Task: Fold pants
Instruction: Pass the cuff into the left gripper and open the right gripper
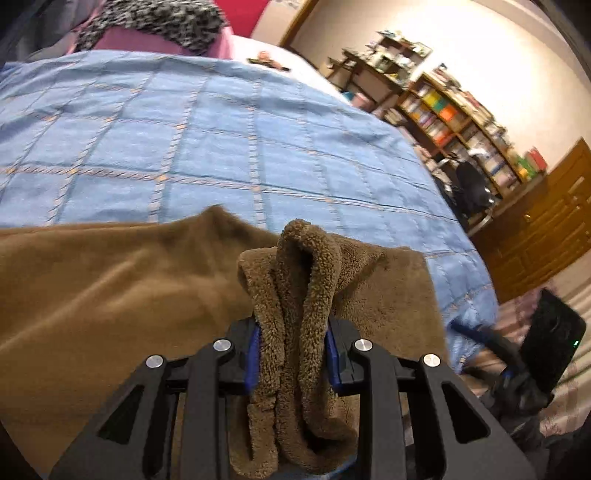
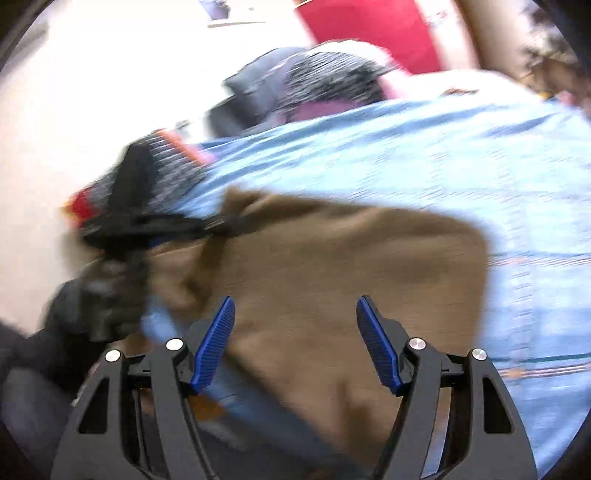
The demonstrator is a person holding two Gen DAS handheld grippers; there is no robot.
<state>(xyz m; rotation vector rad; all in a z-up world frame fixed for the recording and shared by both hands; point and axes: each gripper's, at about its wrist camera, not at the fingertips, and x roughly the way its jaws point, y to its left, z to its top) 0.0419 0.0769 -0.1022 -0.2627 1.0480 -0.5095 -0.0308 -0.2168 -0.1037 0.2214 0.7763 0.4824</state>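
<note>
Left tool [image 1: 293,328] clamped on bunched fold of brown fleece pants [image 1: 110,295], fuzzy fabric squeezed between blue pads [image 1: 253,354], gathered ridge standing above tips. Rest of pants spread flat on bed [image 1: 221,147], over blue checked bedspread, near its front edge. Right tool [image 2: 295,321] wide apart, nothing between pads [image 2: 214,347], hovering over pants [image 2: 332,266]; view blurred. Speckled grey garment [image 1: 159,22] lies at far edge of bed. Bookshelf [image 1: 461,122] against wall beyond bed's right side.
</note>
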